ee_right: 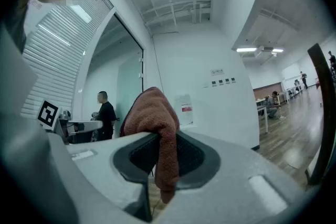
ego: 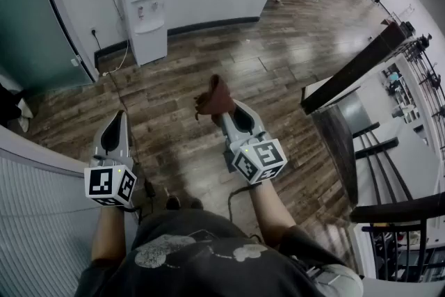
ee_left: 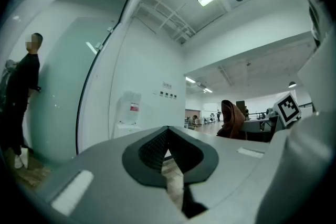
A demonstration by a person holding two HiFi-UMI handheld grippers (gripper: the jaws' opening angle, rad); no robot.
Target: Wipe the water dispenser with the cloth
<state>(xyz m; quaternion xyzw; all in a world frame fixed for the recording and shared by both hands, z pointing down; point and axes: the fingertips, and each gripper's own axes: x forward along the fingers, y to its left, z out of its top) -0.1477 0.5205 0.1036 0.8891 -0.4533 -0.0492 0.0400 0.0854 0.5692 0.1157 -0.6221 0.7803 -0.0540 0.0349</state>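
Wood floor (ego: 278,59) lies open between me and the water dispenser (ego: 146,14). The dispenser stands against the white wall, well apart from both tools, so no wiping yet. Risks as I judge them:

- Approach: a dark rail (ego: 361,62) is close on my right, and a person (ee_left: 21,92) stands by the glass left of the dispenser. A wide swing of either arm could clip one of them.
- Cable (ego: 115,65) runs along the floor from beside the dispenser toward my feet. I could trip or snag on it walking in, and a tug could pull the plug.
- The dispenser is tall and narrow with a bottle on top. A hard push high up could rock it. Wiping across the taps (ego: 142,10) could start water running.
- Cloth (ego: 214,97) is pinched in the right tool (ego: 222,113). The jaws clamp one fold, with most of it bunched above the tips and a tail hanging below. The bite is small, so drag on the panel could pull it free, and the bare tips would then scrape plastic.
- Left tool (ego: 119,119) has its jaws closed together with nothing in them, so there's no quick catch if the cloth drops.
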